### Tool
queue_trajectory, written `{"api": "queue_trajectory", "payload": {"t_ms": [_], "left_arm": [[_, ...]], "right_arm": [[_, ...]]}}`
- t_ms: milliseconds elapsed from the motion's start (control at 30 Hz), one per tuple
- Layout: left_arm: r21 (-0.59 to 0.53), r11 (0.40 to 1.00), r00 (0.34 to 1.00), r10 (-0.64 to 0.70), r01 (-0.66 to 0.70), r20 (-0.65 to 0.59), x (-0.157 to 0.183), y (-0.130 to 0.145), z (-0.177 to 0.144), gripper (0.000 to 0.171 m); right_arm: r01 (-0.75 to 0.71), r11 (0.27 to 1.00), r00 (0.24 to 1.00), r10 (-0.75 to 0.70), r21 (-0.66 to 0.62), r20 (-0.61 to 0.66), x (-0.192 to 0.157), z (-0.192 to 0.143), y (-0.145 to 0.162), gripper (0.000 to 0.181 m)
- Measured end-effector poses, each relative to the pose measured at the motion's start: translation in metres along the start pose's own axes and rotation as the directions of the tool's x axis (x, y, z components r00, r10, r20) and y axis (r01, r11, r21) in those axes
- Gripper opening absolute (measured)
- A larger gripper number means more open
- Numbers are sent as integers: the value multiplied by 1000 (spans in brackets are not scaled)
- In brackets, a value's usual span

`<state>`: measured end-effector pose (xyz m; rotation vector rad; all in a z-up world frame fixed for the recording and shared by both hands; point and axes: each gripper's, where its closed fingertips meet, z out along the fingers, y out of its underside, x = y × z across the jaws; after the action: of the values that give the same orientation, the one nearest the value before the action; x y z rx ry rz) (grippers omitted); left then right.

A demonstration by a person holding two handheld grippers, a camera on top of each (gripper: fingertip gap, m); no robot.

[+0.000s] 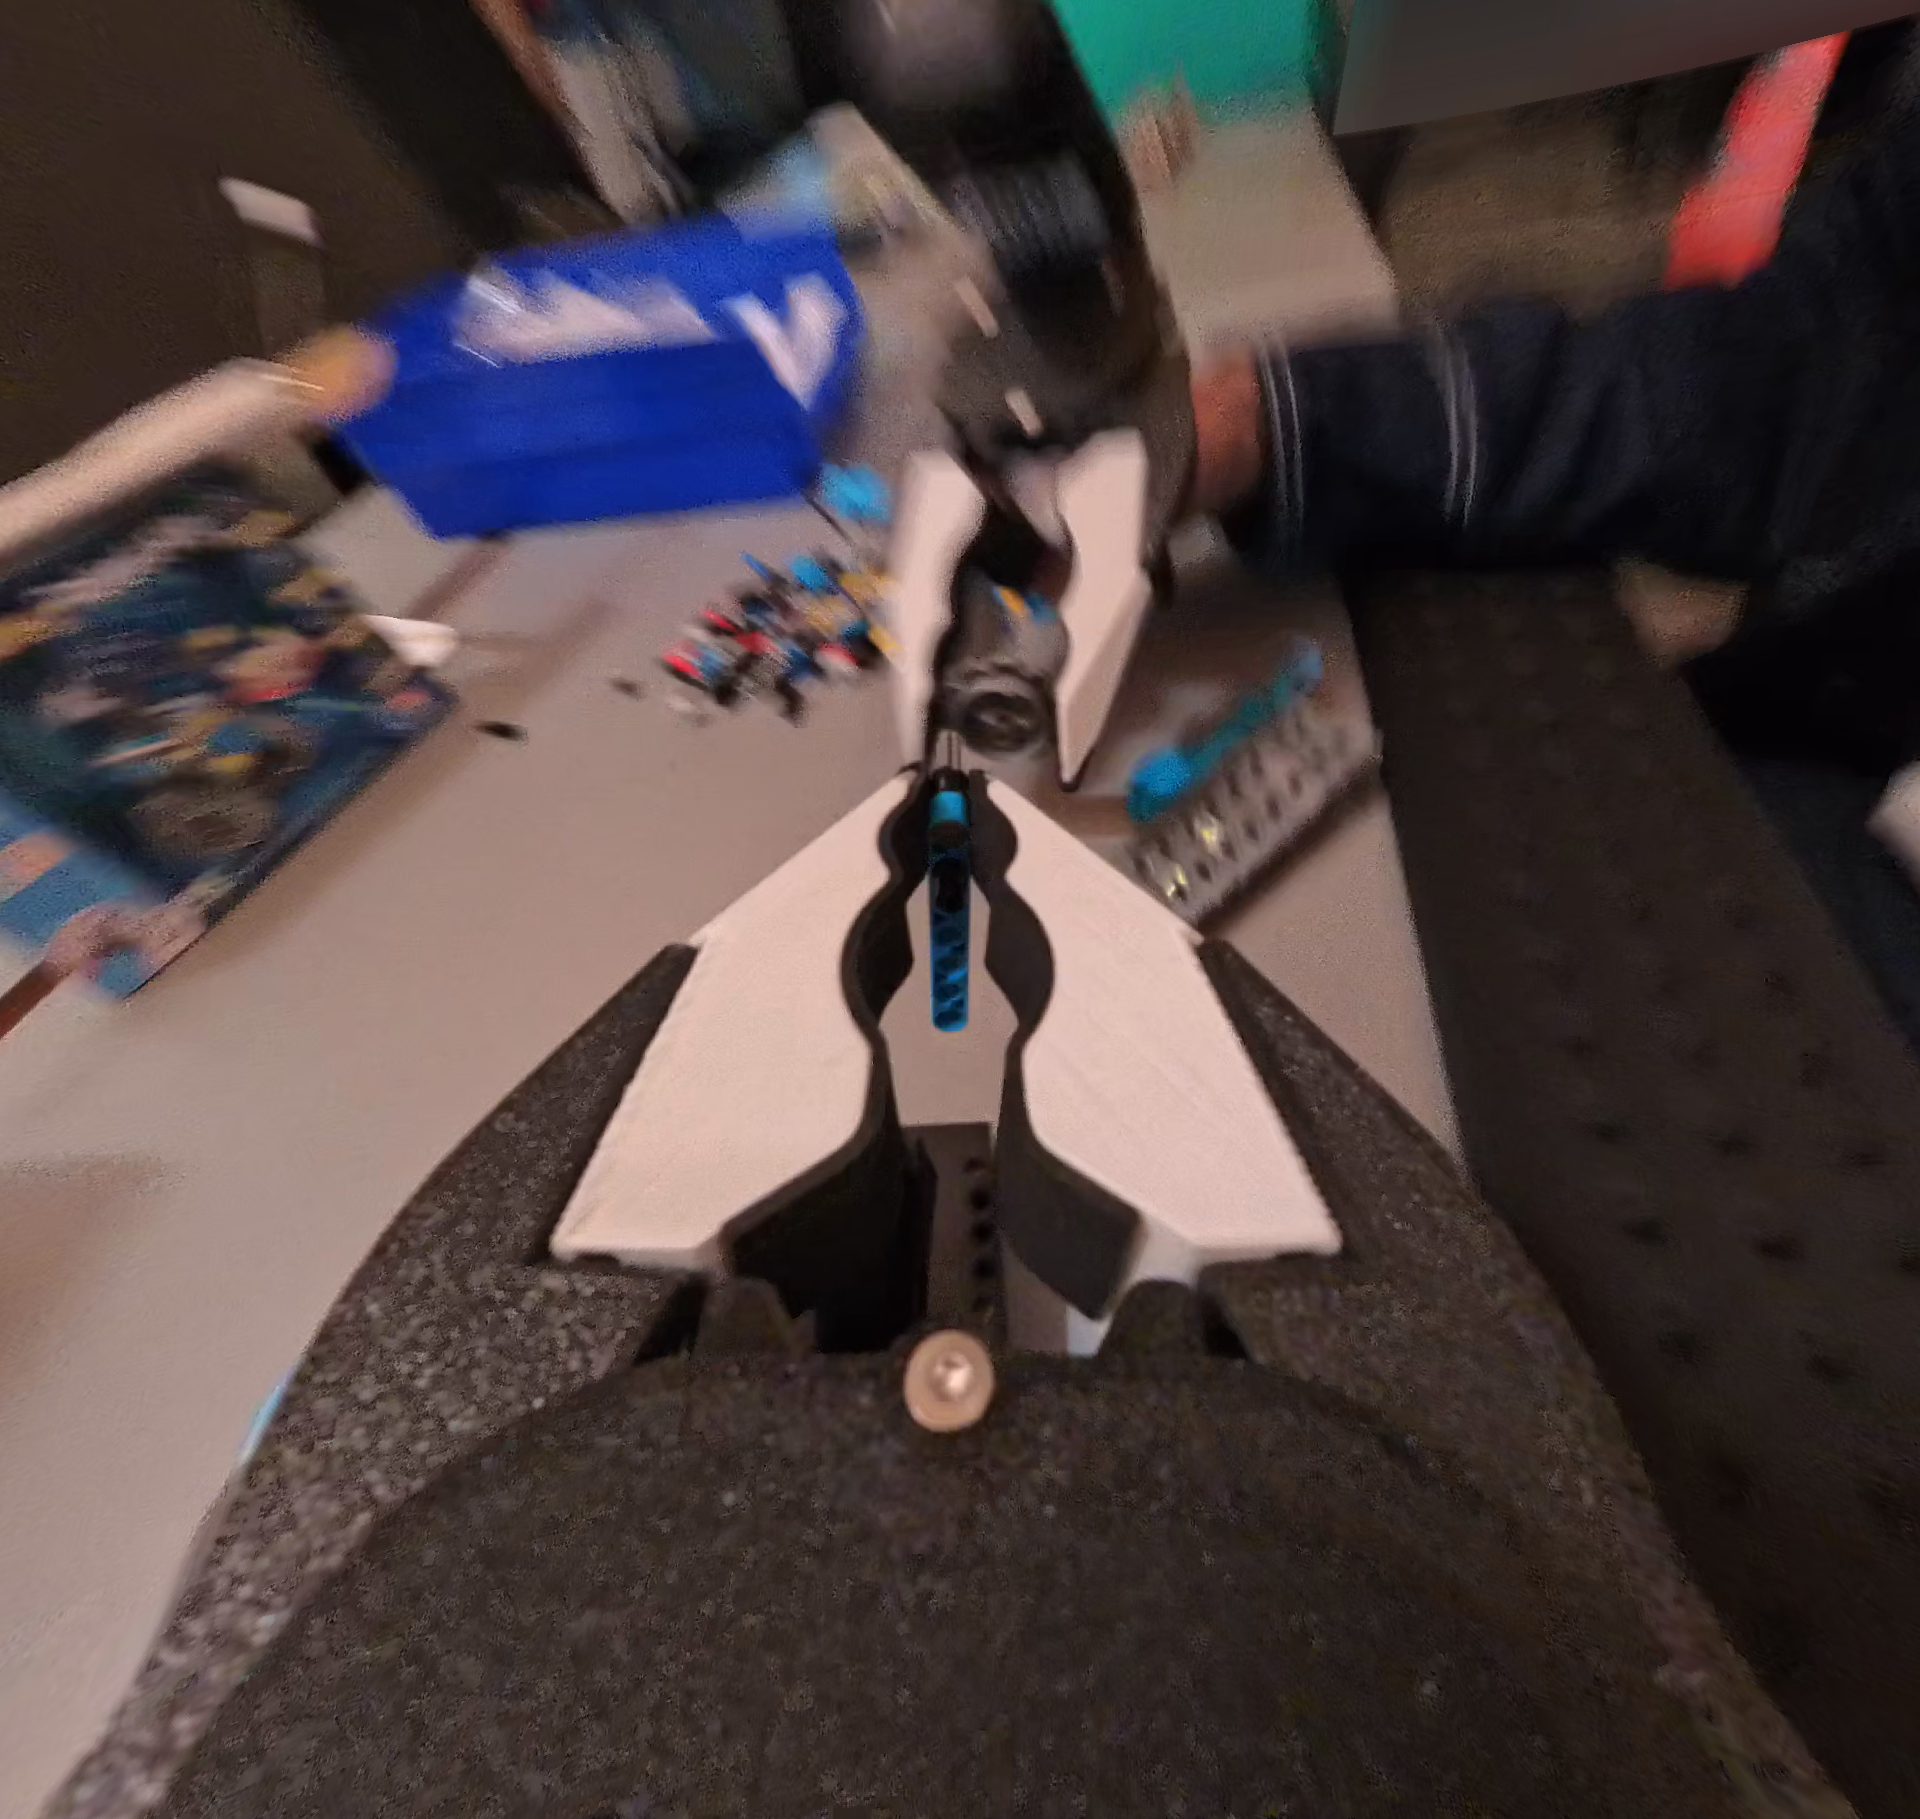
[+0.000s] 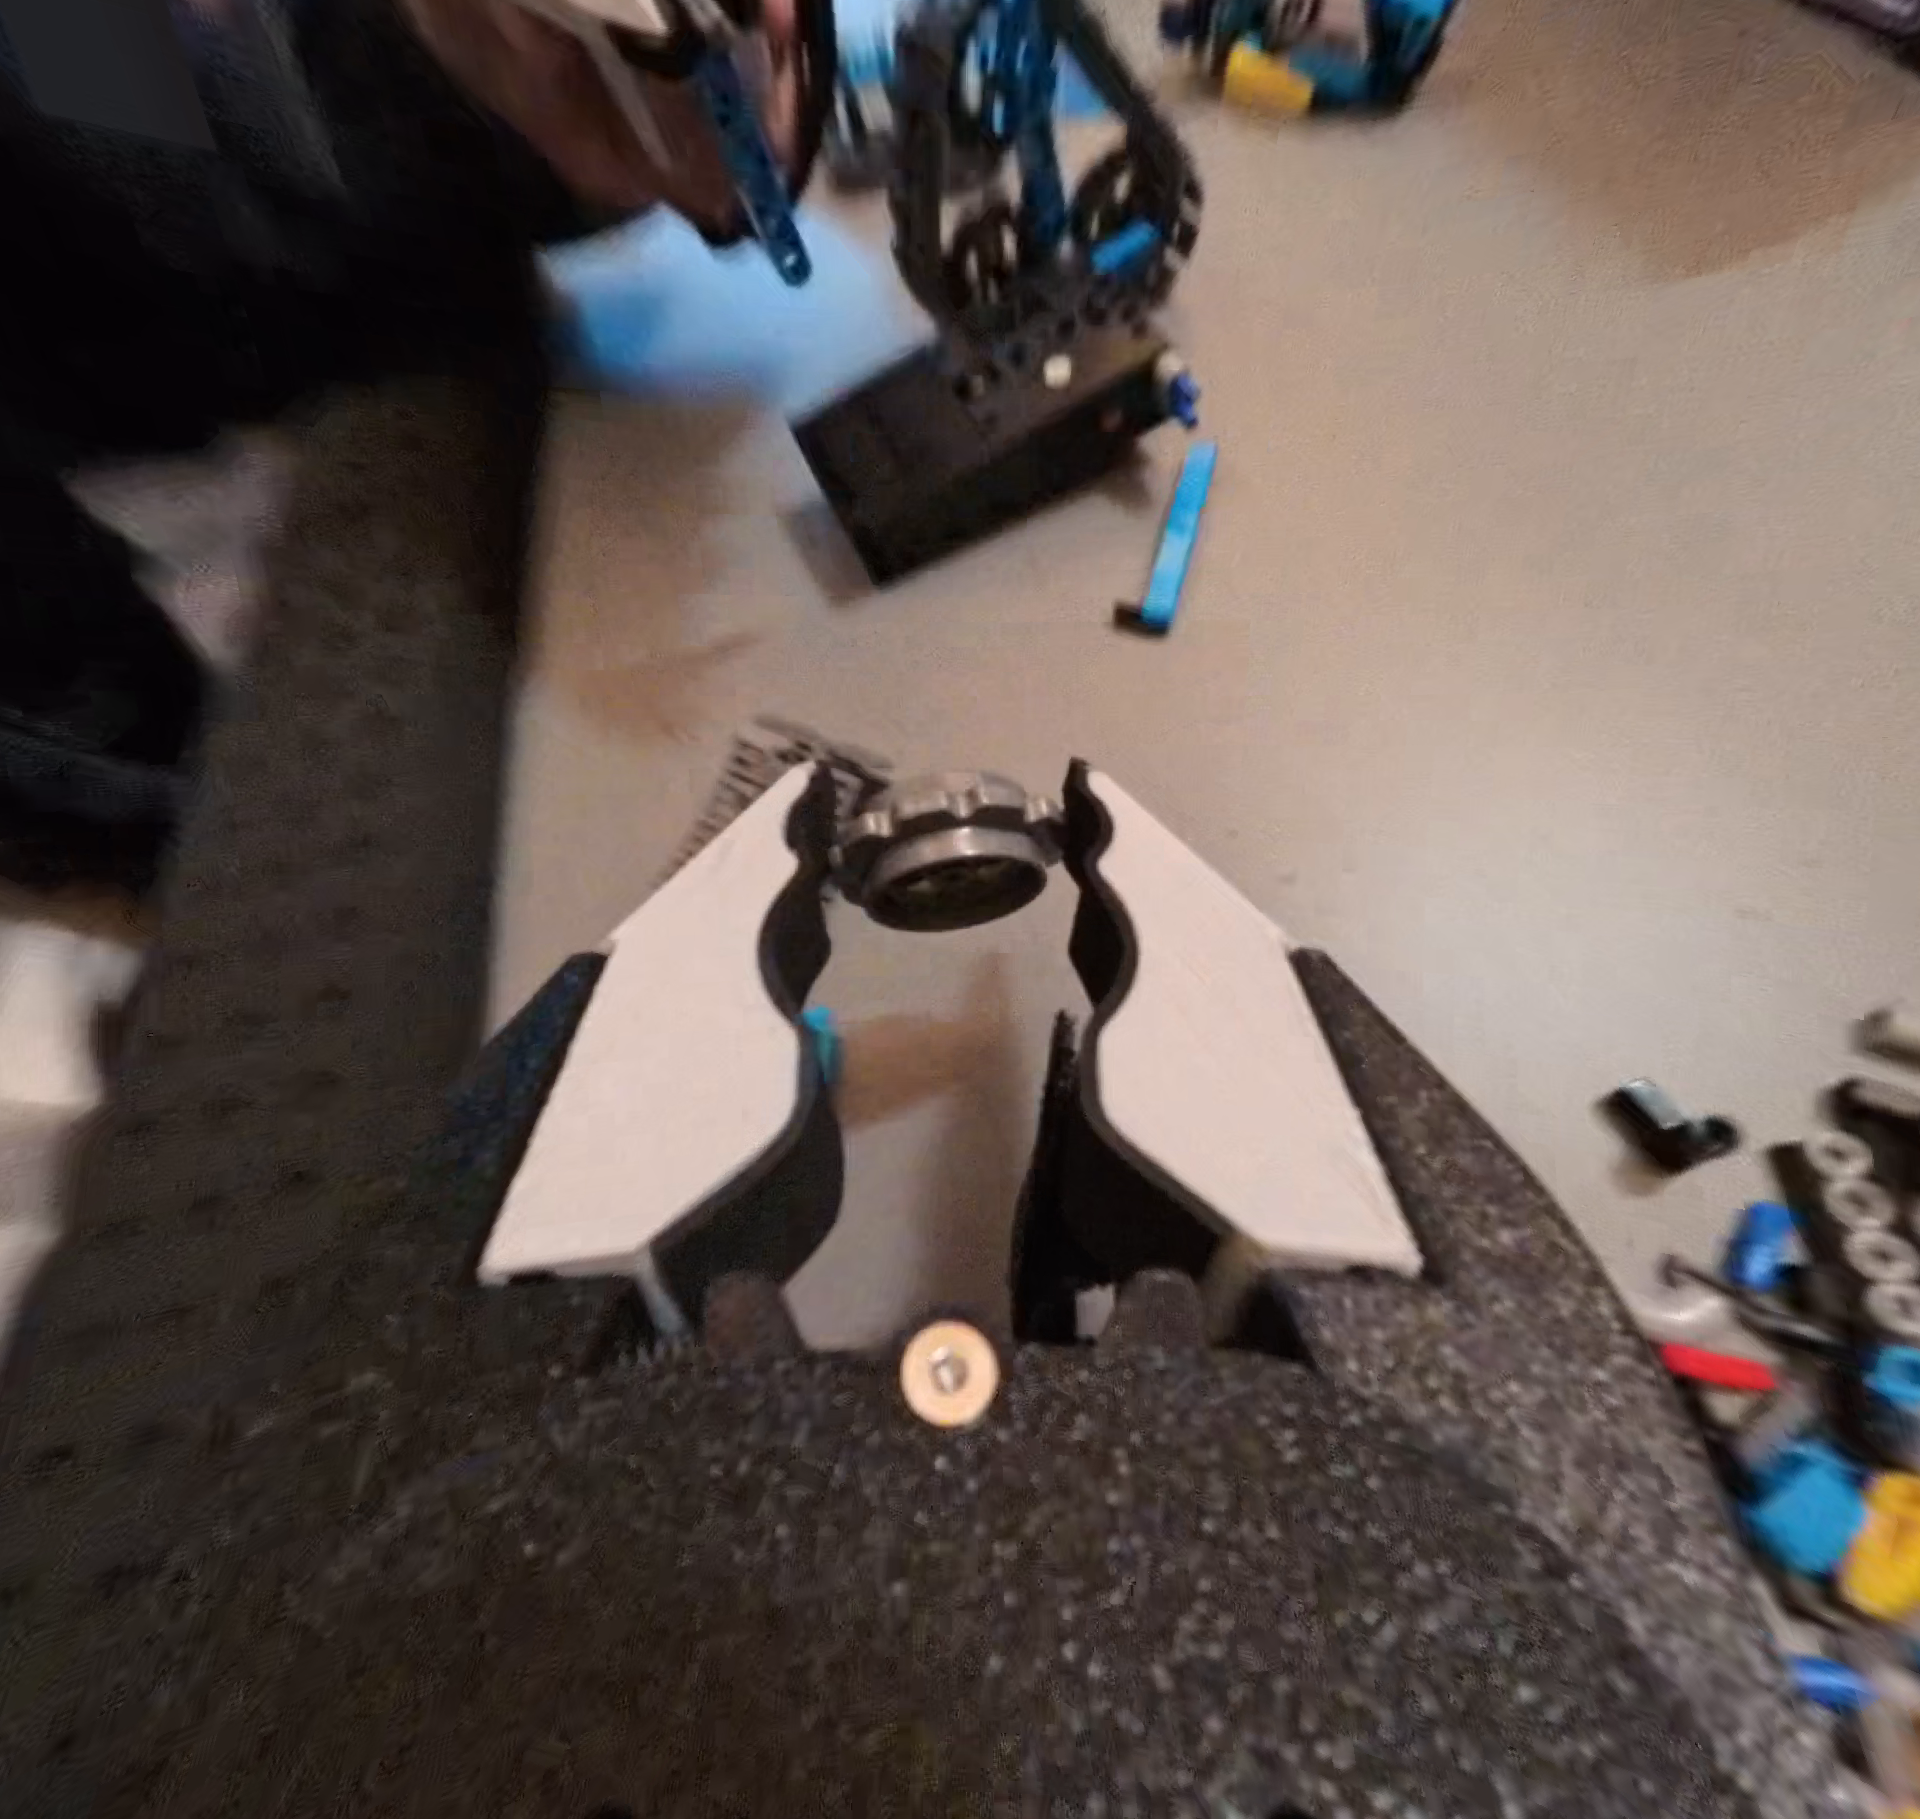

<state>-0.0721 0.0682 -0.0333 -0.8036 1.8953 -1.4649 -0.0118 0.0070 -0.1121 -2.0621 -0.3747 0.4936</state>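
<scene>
So my left gripper has its jaws clamped down on a thin blue beam with holes, pinched right at the tips, with the rest of the strip running back between the fingers. My right gripper is gripping a grey gear-like wheel between its fingertips, jaws only partway in since the part is fairly wide. In the left wrist view the two are nearly tip to tip, with the wheel just past the end of the beam (the whole shot is pretty motion-blurred, so I can't tell if they actually touch).

Everything's over a beige table. Out in front of the right gripper there's a half-built black and blue model with gears on a black base, and a loose blue piece lying just beside it. There's a smaller blue, yellow and white assembly farther back and a pile of small parts off to the right. The left view also shows a blue box and a printed booklet on the table.
</scene>
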Motion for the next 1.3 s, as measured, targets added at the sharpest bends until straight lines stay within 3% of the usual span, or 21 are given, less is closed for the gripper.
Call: {"api": "queue_trajectory", "payload": {"t_ms": [33,100,200,300,367,433,500,533,567,633,700,767,900,1033,1100,1300], "left_arm": [[73,996,998,-52,49,38,-12,-8,-17,3],[66,998,1000,-13,13,4,5,-8,-8,5],[-11,1000,1000,0,0,-4,6,6,7,5],[-24,1000,1000,-6,6,19,5,11,11,5],[-49,999,1000,11,-10,16,9,17,17,6],[-67,997,999,29,-28,16,13,22,22,6],[-124,990,998,64,-62,14,16,32,25,6],[-148,985,996,89,-85,25,16,36,26,6],[-158,982,994,107,-100,33,18,37,27,6],[-159,982,993,111,-105,29,23,38,29,6],[-185,975,990,131,-121,44,24,41,31,6],[-206,969,986,152,-136,64,23,44,32,6],[-207,970,986,148,-129,81,21,44,33,6],[-217,970,986,133,-108,104,16,48,32,6],[-224,970,985,124,-95,118,12,50,31,6],[-239,967,986,115,-83,121,10,55,32,6]], "right_arm": [[-81,985,996,73,155,60,-4,-17,-22,41],[63,993,998,-60,103,-35,-6,-9,-38,42],[97,995,995,-97,1,-35,-9,12,-22,43],[93,992,995,-89,83,-40,-9,-2,-31,43],[55,978,997,-63,202,33,-20,-20,-48,44],[-68,919,976,-20,389,216,-42,-53,-75,43],[-187,860,939,15,475,342,-51,-85,-88,44],[-207,856,943,46,473,330,-48,-94,-86,43],[-200,891,969,119,407,216,-30,-96,-74,43],[-159,966,955,203,205,-218,32,-119,-31,45],[-259,966,838,220,-10,-499,76,-169,17,44],[-418,888,718,196,-189,-668,104,-224,68,44],[-672,690,588,279,-267,-759,141,-292,140,44],[-819,555,465,493,-145,-736,168,-297,179,45],[-809,582,454,539,-76,-710,177,-296,165,44],[-800,569,497,449,-191,-742,172,-293,166,48]]}}
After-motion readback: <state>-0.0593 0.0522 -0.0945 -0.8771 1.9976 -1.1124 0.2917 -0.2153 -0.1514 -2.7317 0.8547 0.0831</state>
